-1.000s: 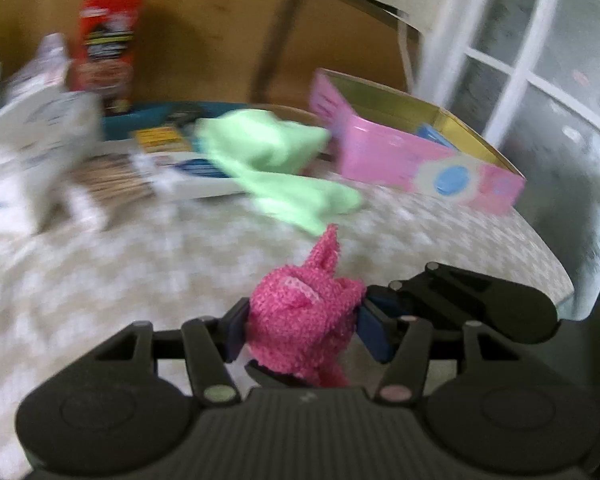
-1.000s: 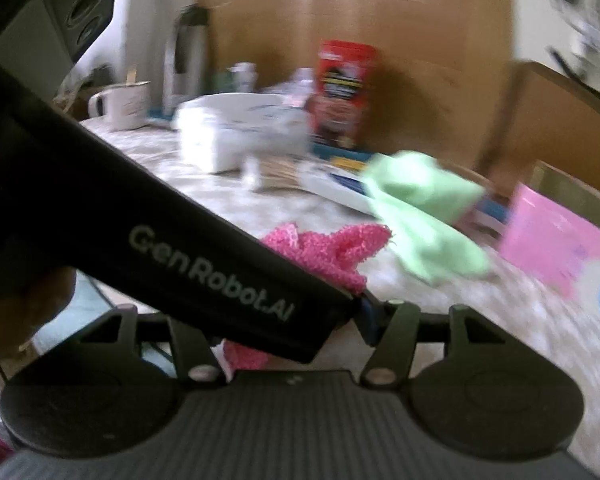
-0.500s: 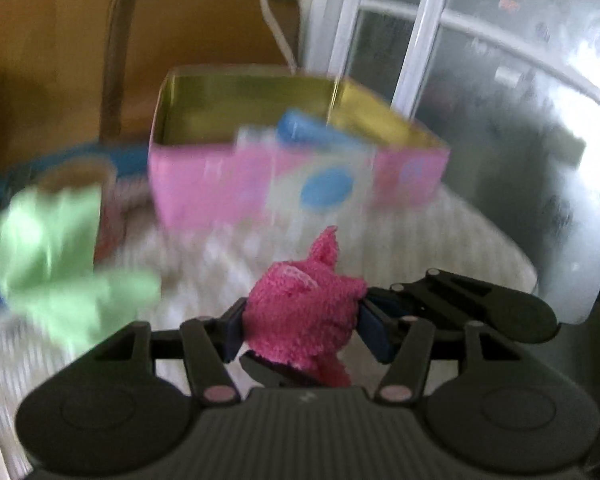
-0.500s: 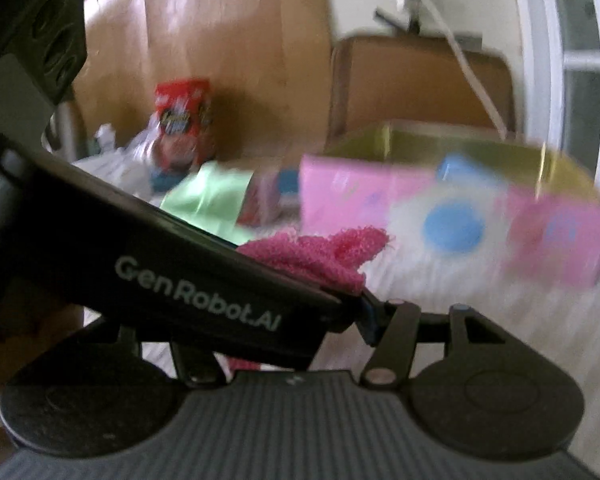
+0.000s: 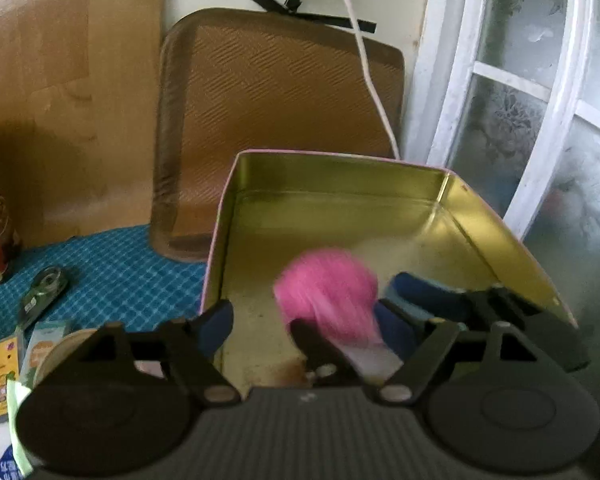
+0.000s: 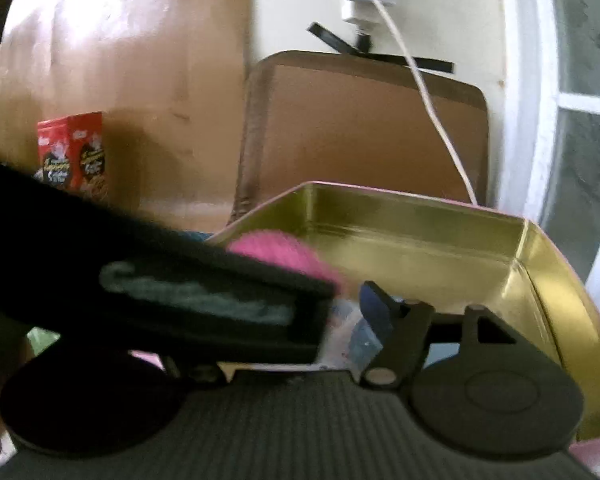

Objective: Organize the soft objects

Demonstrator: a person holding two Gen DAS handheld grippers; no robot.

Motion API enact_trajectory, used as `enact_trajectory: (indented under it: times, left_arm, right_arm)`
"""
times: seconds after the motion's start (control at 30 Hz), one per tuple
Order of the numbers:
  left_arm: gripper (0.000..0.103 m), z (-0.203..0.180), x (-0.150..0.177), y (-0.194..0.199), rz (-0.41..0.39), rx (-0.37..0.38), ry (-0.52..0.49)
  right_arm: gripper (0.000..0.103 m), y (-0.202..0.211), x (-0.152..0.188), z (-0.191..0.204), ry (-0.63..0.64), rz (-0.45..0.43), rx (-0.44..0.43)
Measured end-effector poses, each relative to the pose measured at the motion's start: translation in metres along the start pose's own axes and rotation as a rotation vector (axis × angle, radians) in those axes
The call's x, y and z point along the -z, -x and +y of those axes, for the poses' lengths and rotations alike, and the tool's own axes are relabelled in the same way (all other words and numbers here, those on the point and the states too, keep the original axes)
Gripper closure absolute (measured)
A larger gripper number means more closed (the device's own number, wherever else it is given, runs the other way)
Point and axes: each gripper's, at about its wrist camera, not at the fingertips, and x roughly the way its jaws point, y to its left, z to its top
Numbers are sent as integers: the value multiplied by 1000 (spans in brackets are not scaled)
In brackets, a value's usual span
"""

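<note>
left gripper [image 5: 300, 316]: jaws just opened, apart, pads clear of pink sock [image 5: 327, 294], blurred, over tin [image 5: 340, 196] near front wall. right gripper [image 6: 340, 304]: jaws just opened, apart, sock not gripped. tin on table's far edge.

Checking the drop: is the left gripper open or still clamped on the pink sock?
Open. The left gripper has just been opening; its left pad stands clear of the blurred pink sock over the tin.
</note>
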Motion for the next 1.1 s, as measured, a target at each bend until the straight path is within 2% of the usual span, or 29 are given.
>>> enact_trajectory:
  times: [0.03, 0.13, 0.2, 0.27, 0.33, 0.37, 0.43, 0.5, 0.6, 0.7, 0.73, 0.77, 0.83, 1.0, 1.1]
  left_arm:
    - [11, 0, 5, 3, -13, 7, -6]
    - [11, 4, 18, 21, -40, 14, -32]
    - [11, 16, 23, 41, -66, 59, -5]
    - [11, 35, 38, 70, -99, 132, 33]
    - [11, 58, 57, 104, -153, 151, 79]
    - [11, 70, 66, 116, -164, 151, 97]
    - [11, 98, 84, 139, -172, 129, 143]
    - [11, 120, 101, 151, -155, 81, 187]
    - [12, 151, 122, 166, -117, 15, 257]
    - [12, 168, 134, 176, -112, -3, 303]
    - [12, 171, 136, 177, -110, -1, 309]
    - [12, 173, 137, 178, -109, 1, 309]
    - [12, 175, 139, 180, -105, 9, 304]
    - [12, 169, 139, 176, -87, 67, 304]
    - [12, 160, 140, 168, -52, 139, 307]
  right_arm:
    - [17, 6, 3, -3, -32, -13, -9]
    - [17, 20, 11, -3, -66, -54, 5]
    - [17, 39, 16, 3, -77, -101, 9]
    - [23, 59, 21, 12, -85, -147, -38]
    - [29, 76, 25, 29, -59, -172, -63]
    - [31, 80, 25, 41, -42, -168, -107]
    - [37, 76, 25, 62, -12, -111, -205]
    - [37, 63, 24, 83, 20, -58, -272]
    - [37, 37, 19, 109, 46, 21, -306]
    - [38, 17, 17, 122, -9, 109, -364]
    - [47, 12, 18, 126, -13, 136, -372]
    - [70, 6, 20, 130, 0, 167, -371]
    - [99, 0, 27, 133, 12, 231, -372]
    - [99, 53, 47, 122, 4, 166, -346]
    - [99, 97, 69, 113, 5, 153, -356]
